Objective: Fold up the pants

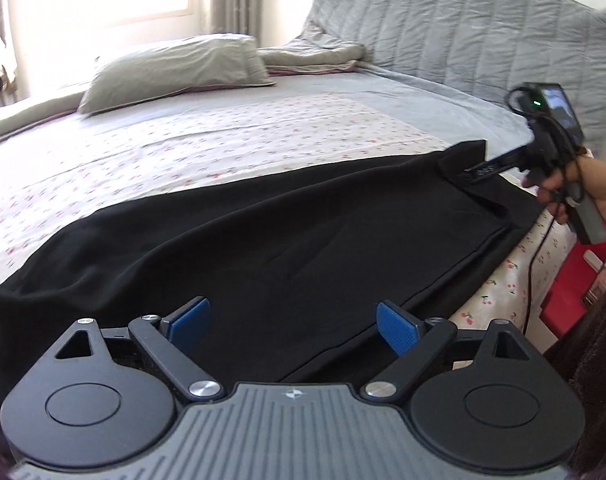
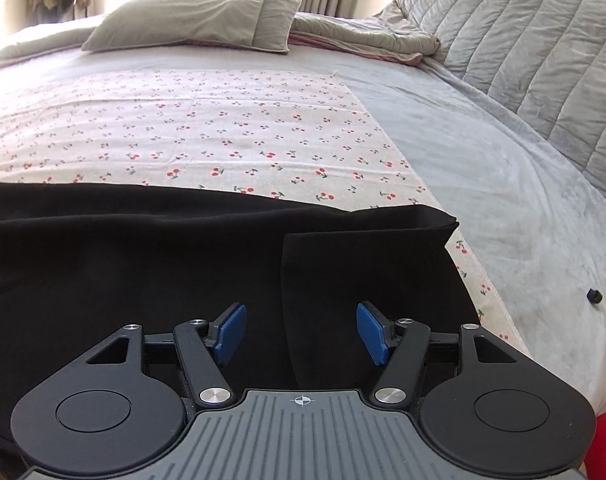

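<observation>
Two claws: we see both spread apart, nothing between the blue pads.
Left claw [image 1: 289, 330]: released, hovering over the pants near the bed's edge.
Right claw [image 2: 301, 334]: released above a folded-over flap of black cloth; in the left wrist view our hand [image 1: 595, 196] holds it at the far end of the pants.
Pants [image 1: 263, 236]: black, laid lengthwise along the near edge of the bed [image 2: 483, 184], on the cherry-print sheet [image 2: 231, 132].
Pillow [image 2: 199, 20]: grey, well apart from the pants, toward the window side.
Headboard [image 1: 483, 28]: quilted grey, at the right.
</observation>
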